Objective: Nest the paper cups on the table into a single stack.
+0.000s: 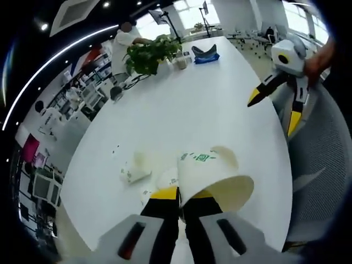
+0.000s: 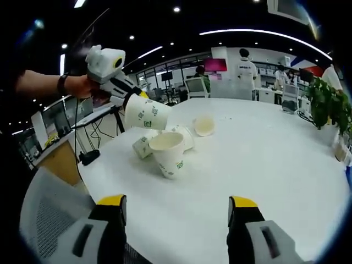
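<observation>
Holding one paper cup (image 1: 212, 179) in my left gripper (image 1: 181, 199): the yellow-tipped jaws are clenched on its wall near the rim, and the cup lies sideways just ahead of them, mouth turned to the right of that view. In the right gripper view the same held cup (image 2: 146, 113) hangs above the table, tilted, in the left gripper (image 2: 135, 99), a hand (image 2: 82, 85) behind it.

Item: paper cups, white, with small green printed marks on the side and plain cream insides.

Item: loose cluster on the white table (image 2: 264, 159), ahead and left of my right gripper (image 2: 176, 209). One cup (image 2: 168, 154) stands nearest those jaws with its mouth up and leaning. A second cup (image 2: 204, 125) lies on its side beyond it, mouth toward the camera. Further cups (image 2: 144, 144) lie tipped behind and beside the first, touching it; I cannot tell how many.

Item: right gripper, jaws released and wide apart, nothing between them, held low over the near table edge, well apart from the cluster. In the left gripper view it (image 1: 275, 102) floats off to the right, above a grey mesh chair (image 1: 324, 165).

Item: potted plant (image 1: 151, 55) at the far end of the table.
</observation>
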`<state>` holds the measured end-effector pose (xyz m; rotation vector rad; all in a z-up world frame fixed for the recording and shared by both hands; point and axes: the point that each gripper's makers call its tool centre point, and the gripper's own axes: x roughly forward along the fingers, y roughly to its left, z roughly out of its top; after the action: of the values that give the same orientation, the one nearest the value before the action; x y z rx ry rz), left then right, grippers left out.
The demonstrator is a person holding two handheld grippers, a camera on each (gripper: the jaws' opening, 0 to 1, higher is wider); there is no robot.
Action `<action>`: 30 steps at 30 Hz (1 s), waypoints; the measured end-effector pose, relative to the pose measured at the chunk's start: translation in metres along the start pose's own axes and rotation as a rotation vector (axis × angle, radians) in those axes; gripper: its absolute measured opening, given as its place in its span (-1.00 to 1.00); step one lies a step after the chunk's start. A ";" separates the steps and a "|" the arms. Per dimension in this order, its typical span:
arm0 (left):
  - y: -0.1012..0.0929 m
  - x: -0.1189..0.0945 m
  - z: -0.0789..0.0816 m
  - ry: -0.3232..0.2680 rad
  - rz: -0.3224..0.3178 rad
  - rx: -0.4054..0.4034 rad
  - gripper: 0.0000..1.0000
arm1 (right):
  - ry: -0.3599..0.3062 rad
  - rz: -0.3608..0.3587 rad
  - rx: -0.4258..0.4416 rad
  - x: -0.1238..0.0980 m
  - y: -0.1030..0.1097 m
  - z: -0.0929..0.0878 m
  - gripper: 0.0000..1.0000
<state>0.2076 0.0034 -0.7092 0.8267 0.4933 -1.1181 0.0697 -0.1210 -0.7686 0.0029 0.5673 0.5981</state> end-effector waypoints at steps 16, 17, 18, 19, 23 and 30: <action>-0.016 0.006 0.013 0.007 -0.035 0.025 -1.00 | 0.001 -0.002 0.000 0.000 0.000 0.000 0.52; -0.017 0.007 0.014 0.007 -0.040 0.027 -1.00 | 0.001 -0.001 -0.001 -0.001 0.000 0.000 0.52; -0.017 0.008 0.014 0.007 -0.042 0.030 -1.00 | 0.001 -0.001 -0.002 -0.001 0.000 0.000 0.52; -0.018 0.009 0.015 0.008 -0.045 0.034 -1.00 | 0.001 0.000 -0.001 0.000 0.000 0.000 0.52; -0.019 0.011 0.016 0.009 -0.052 0.037 -1.00 | 0.004 0.001 -0.001 0.000 0.000 0.000 0.52; -0.022 0.013 0.016 0.016 -0.064 0.045 -1.00 | 0.006 0.002 -0.001 0.001 0.000 -0.001 0.52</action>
<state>0.1908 -0.0207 -0.7160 0.8648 0.5128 -1.1852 0.0696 -0.1211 -0.7702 0.0004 0.5730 0.6011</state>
